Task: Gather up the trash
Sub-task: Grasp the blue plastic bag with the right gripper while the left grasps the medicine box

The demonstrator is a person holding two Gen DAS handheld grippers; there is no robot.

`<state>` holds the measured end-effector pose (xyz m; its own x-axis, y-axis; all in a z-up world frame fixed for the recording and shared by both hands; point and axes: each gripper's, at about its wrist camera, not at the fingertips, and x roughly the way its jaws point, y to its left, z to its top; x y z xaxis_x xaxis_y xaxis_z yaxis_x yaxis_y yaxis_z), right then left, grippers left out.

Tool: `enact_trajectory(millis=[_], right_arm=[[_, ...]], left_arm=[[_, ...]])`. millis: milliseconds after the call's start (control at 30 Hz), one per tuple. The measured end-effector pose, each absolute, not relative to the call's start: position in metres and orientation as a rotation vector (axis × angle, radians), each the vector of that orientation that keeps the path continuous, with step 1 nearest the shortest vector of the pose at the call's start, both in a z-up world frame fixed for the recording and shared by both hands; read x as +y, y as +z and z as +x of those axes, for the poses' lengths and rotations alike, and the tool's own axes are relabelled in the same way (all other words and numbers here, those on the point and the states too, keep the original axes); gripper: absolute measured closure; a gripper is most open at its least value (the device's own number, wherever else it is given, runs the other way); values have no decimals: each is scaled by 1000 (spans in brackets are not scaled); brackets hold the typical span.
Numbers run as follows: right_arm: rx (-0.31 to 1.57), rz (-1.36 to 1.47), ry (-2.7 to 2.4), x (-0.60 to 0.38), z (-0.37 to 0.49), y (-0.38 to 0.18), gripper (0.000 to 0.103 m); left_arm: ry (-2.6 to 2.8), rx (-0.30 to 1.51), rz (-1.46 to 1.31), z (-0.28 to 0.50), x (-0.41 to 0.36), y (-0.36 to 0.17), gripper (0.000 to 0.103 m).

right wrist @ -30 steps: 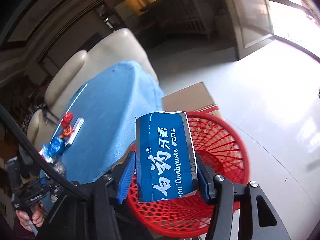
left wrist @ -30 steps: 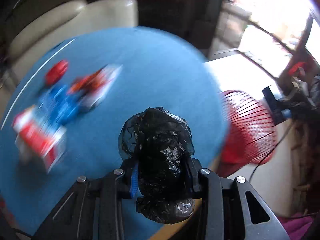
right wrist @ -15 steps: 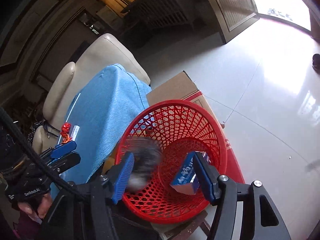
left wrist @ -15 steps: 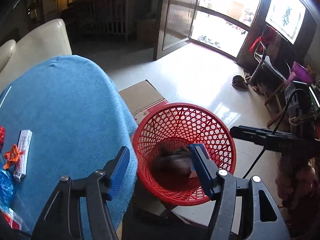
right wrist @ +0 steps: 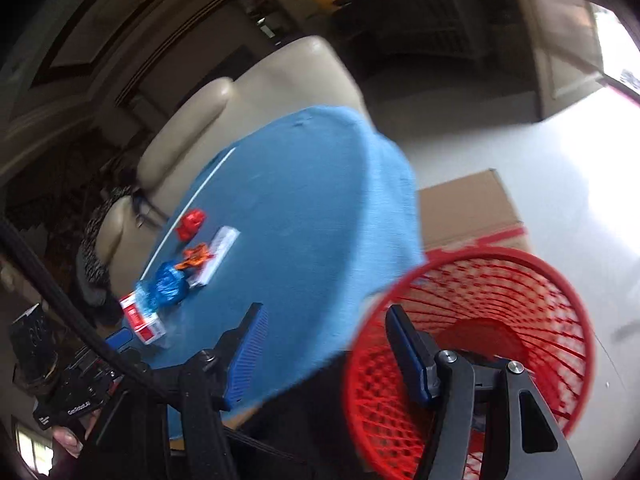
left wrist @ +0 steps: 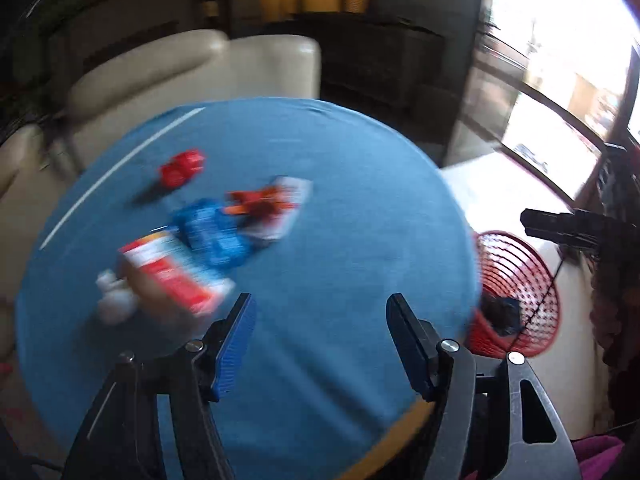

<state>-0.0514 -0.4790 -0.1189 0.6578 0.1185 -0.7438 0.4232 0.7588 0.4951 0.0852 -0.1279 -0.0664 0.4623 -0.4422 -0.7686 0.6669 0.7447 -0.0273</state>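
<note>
Both grippers are open and empty. My left gripper (left wrist: 322,336) hovers over the near part of the blue-clothed round table (left wrist: 360,208). Trash lies on the cloth to its left: a red-and-white box (left wrist: 172,276), a blue wrapper (left wrist: 212,232), an orange wrapper on a white packet (left wrist: 268,208), a red crumpled piece (left wrist: 180,166) and a white crumpled piece (left wrist: 114,300). The red mesh basket (left wrist: 516,292) stands right of the table with dark trash inside. My right gripper (right wrist: 324,344) is between the table edge and the basket (right wrist: 480,360). The same trash pile (right wrist: 176,280) shows far left there.
A beige sofa (left wrist: 192,68) stands behind the table. A cardboard box (right wrist: 468,208) lies on the pale floor beside the basket. The right gripper's black body (left wrist: 568,228) reaches in above the basket. The left gripper (right wrist: 80,392) shows at the lower left of the right wrist view.
Both grippers dropped their loads into the basket, the black bag and the toothpaste box, and opened. The left has swung back over the table; the right has turned toward the table.
</note>
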Motion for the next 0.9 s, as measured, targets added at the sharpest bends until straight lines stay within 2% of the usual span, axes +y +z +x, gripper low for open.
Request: enact_trajectory(millis=[100, 233, 433, 600, 633, 667, 700, 900], right_arm=[[879, 662, -93, -449, -4, -111, 38], [918, 603, 14, -405, 58, -108, 38], [936, 569, 89, -357, 115, -113, 38], [946, 559, 92, -342, 128, -117, 38], [951, 557, 91, -340, 129, -117, 38], [957, 554, 89, -340, 131, -117, 38], [962, 553, 89, -340, 133, -118, 38], [994, 542, 165, -315, 164, -124, 38]], left_arm=[[-588, 841, 194, 115, -81, -58, 30], [-508, 850, 87, 148, -59, -59, 28], [-502, 1004, -55, 186, -73, -96, 27], [-485, 1080, -139, 208, -78, -124, 27], [-479, 1091, -150, 210, -78, -131, 29], [-481, 1095, -160, 212, -77, -133, 42], [-506, 1096, -185, 212, -75, -137, 48], [-560, 1060, -210, 201, -53, -136, 51]])
